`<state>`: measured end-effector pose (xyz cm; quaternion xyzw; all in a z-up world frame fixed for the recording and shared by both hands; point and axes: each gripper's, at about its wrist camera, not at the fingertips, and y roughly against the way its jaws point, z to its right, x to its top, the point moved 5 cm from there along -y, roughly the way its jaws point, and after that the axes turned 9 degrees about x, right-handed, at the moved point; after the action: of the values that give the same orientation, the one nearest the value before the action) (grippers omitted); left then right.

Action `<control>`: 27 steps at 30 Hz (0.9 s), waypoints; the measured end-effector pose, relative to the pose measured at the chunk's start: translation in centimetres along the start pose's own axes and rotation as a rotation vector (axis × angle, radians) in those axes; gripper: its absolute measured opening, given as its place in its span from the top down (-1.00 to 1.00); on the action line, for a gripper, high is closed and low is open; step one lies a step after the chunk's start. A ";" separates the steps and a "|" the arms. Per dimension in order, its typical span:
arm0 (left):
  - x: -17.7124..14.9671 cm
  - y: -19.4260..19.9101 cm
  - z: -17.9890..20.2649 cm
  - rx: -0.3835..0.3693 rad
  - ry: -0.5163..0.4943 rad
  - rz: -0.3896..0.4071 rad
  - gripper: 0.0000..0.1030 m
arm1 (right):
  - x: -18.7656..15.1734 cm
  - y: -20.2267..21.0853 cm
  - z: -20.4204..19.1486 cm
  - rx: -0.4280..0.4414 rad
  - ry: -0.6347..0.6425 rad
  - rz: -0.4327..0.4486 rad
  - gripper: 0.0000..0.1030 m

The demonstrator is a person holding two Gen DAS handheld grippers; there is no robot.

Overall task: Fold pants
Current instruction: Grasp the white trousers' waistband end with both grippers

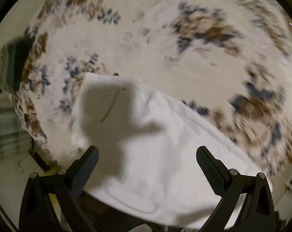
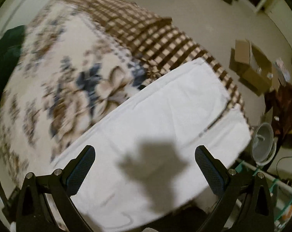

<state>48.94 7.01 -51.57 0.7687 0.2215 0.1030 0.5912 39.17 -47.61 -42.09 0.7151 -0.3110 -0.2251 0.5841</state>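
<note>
White pants (image 1: 155,135) lie flat along the near edge of a bed with a floral blanket (image 1: 126,44). In the left wrist view I see the waist end with a pocket slit. In the right wrist view the pants (image 2: 165,116) stretch to the upper right, the leg ends near the bed corner. My left gripper (image 1: 147,152) hovers open above the waist part, holding nothing. My right gripper (image 2: 145,151) hovers open above the legs, holding nothing. Both cast shadows on the cloth.
A brown checked cover (image 2: 149,31) lies at the bed's far end. Dark green cloth (image 1: 12,61) sits at the left edge of the bed. On the floor at the right are cardboard boxes (image 2: 252,67), a grey pot (image 2: 261,143) and clutter.
</note>
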 end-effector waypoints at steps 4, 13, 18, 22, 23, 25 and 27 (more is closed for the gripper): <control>4.4 -5.9 1.8 -0.013 0.065 -0.093 -1.00 | 4.2 -8.5 1.5 -0.049 -0.084 -0.046 -1.00; 6.2 -10.8 1.6 0.015 0.163 -0.069 -0.39 | 7.2 -18.4 4.1 -0.056 -0.254 -0.114 -0.51; 4.3 -7.1 0.0 -0.057 0.145 0.065 0.88 | 7.5 -18.8 3.9 -0.027 -0.237 -0.055 0.80; 2.0 -2.5 -1.7 -0.112 0.116 0.202 0.90 | 6.8 -16.6 3.5 0.012 -0.196 0.004 0.87; 0.9 -1.2 -2.4 -0.134 0.112 0.233 0.91 | 6.3 -15.9 3.4 0.023 -0.187 0.012 0.88; -1.0 0.3 -4.3 -0.174 0.114 0.273 0.92 | 5.2 -14.1 3.7 0.057 -0.162 0.035 0.89; -1.9 0.6 -6.1 -0.220 0.118 0.304 0.93 | 3.2 -11.8 4.0 0.082 -0.147 0.048 0.89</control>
<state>44.79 11.26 -49.12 0.7165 0.1245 0.2599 0.6353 40.84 -51.16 -54.31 0.7124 -0.3791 -0.2502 0.5349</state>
